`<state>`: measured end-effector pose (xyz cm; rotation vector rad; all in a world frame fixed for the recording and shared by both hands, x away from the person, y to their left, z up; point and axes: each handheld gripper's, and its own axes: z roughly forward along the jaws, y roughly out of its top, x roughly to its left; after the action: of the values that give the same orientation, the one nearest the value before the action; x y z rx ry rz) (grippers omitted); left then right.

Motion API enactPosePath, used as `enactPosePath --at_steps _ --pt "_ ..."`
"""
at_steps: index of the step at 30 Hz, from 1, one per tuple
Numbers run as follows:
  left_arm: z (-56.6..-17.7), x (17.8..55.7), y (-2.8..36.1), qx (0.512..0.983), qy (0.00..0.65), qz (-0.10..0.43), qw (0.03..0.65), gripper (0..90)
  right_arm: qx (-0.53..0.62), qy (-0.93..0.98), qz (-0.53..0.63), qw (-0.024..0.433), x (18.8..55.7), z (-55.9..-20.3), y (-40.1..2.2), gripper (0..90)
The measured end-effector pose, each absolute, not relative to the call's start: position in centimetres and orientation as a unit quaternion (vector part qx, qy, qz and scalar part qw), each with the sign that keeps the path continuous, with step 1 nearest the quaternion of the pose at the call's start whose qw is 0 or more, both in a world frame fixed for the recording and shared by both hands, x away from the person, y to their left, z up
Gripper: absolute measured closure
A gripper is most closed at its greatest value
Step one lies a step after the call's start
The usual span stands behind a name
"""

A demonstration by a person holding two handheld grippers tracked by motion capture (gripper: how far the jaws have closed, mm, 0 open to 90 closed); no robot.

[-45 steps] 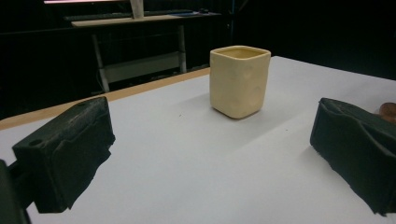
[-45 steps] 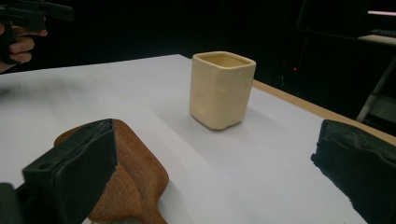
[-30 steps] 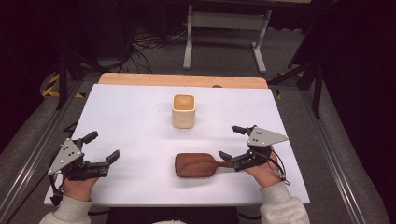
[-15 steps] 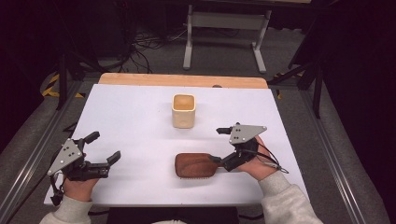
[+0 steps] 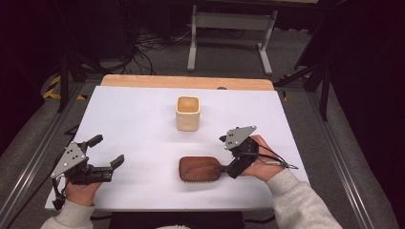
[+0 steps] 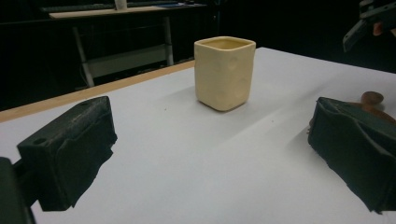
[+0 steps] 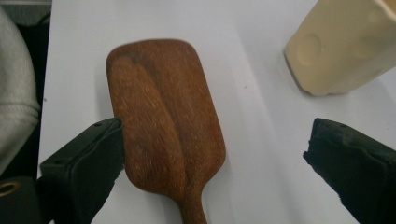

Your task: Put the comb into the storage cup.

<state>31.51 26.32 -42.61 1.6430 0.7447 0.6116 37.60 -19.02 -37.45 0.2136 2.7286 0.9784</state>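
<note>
In the high view, my right gripper is at the lower right of the frame, at the handle end of the wooden brush, which lies flat on the white table below the centre. I judge that I am in the approach step, before the grasp. My left gripper rests at the lower left with its jaws apart and empty. The cream cup stands upright above the brush, well apart from it, so there is free room around.

In the left gripper view, the jaws are wide and the cup is in the upper centre.

In the right gripper view, the jaws stand open on both sides of the brush; the left one is just beside its edge. Next I must lower and centre on the handle, then close. The near table edge is close.
</note>
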Motion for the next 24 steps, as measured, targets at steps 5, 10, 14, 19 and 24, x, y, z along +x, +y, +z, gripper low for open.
enactPosePath --at_steps 5,10,14,19,24 --pt "-42.6 31.5 26.2 0.706 0.314 0.262 0.579 2.0 0.061 0.948 0.293 0.106 37.9 -37.9 -18.5 6.1" --pt "-42.7 31.5 26.1 0.707 0.314 0.260 0.577 2.0 0.048 0.963 0.247 0.093 38.0 -38.4 -17.9 7.1" --pt "-42.7 31.5 26.1 0.708 0.315 0.260 0.576 2.0 0.041 0.977 0.193 0.082 38.0 -38.6 -17.4 8.6" --pt "-42.7 31.5 26.0 0.711 0.314 0.260 0.573 2.0 0.030 0.984 0.159 0.070 38.4 -39.2 -17.2 9.5" --pt "-42.8 31.5 25.8 0.715 0.314 0.261 0.568 2.1 0.025 0.988 0.141 0.060 38.7 -39.5 -17.2 13.2"
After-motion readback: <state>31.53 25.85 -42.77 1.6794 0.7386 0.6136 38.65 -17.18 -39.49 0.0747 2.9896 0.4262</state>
